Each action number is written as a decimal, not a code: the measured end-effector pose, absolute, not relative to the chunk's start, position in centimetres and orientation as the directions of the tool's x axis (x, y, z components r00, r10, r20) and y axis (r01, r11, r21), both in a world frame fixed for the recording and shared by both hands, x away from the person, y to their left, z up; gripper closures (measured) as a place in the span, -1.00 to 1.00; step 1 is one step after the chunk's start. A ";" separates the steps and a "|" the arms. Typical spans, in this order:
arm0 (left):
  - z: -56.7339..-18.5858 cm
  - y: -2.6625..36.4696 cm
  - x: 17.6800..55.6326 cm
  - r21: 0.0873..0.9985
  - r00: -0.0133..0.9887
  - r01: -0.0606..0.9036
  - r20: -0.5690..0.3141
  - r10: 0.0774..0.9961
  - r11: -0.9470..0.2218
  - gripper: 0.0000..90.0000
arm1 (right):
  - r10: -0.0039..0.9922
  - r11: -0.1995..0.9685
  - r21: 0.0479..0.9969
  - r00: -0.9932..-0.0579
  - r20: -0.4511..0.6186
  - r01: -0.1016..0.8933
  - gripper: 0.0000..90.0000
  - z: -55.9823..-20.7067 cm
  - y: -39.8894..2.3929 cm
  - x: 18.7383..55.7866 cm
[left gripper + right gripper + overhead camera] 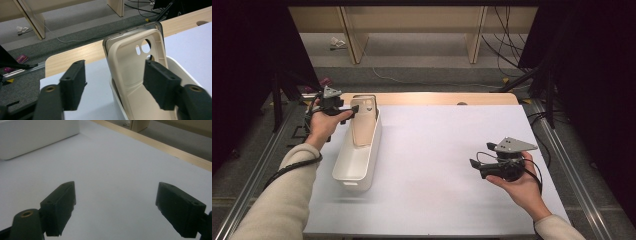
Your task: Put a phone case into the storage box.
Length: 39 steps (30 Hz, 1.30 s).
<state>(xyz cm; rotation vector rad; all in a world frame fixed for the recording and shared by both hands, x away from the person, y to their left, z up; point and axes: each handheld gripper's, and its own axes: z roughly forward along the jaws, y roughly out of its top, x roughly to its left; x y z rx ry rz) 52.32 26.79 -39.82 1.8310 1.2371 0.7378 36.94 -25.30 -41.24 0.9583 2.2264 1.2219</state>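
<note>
White sheeting covers the table [447,165], whose wooden far edge gives way to grey floor, pale shelf legs and loose cables beyond. A narrow white bin [357,165] stands on the sheet near the left gripper [353,108], and two phone cases lean inside it, nested one in the other: a beige phone case [135,75] in front and a smoky clear phone case [157,26] behind it, both propped upright against the bin's far end with their tops rising above the rim.

Judging by how things lie, the placing looks done. The cases sit in the bin, and the left gripper's jaws stand apart at about half their spread, no pad pressing on either case; in the left gripper view the beige case rises between and just beyond the jaws, close to the right-hand one, and apart from the left-hand one. What seems left is to draw that gripper back clear of the bin without tipping the leaning cases.

The right gripper [476,166] hangs well apart from the bin, over bare sheet, its jaws wide and with nothing between them.

The beige case is matte and soft-looking, with a raised lip and round and oval camera cut-outs near its top; the clear one is a thin, glossy, grey-tinted shell.
</note>
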 end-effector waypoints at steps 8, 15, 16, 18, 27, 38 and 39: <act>-39.0 26.6 50.5 0.839 0.378 0.494 0.029 0.925 -0.229 -0.55 | 0.740 0.375 0.851 -0.672 -0.036 0.367 -0.62 -41.3 -25.3 37.0; -38.4 26.2 48.9 0.840 0.411 0.480 0.037 0.911 -0.251 -0.66 | 0.740 0.374 0.851 -0.672 -0.035 0.368 -0.62 -41.3 -25.3 37.0; -38.4 26.1 48.8 0.841 0.415 0.477 0.041 0.909 -0.255 -0.67 | 0.740 0.374 0.851 -0.672 -0.035 0.368 -0.62 -41.3 -25.3 37.0; -38.2 26.0 48.4 0.844 0.418 0.470 0.047 0.907 -0.260 -0.74 | 0.740 0.374 0.851 -0.672 -0.035 0.368 -0.62 -41.2 -25.3 37.0; -37.6 25.8 46.8 0.859 0.426 0.450 0.033 0.904 -0.244 -0.89 | 0.739 0.376 0.850 -0.673 -0.035 0.369 -0.62 -41.3 -25.3 37.0; -38.2 25.3 44.4 0.873 0.457 0.429 0.012 0.889 -0.232 -0.89 | 0.741 0.373 0.851 -0.671 -0.034 0.369 -0.63 -41.3 -25.4 37.0; -38.2 25.3 44.2 0.875 0.460 0.427 0.009 0.888 -0.230 -0.89 | 0.741 0.372 0.852 -0.671 -0.033 0.369 -0.63 -41.3 -25.4 37.0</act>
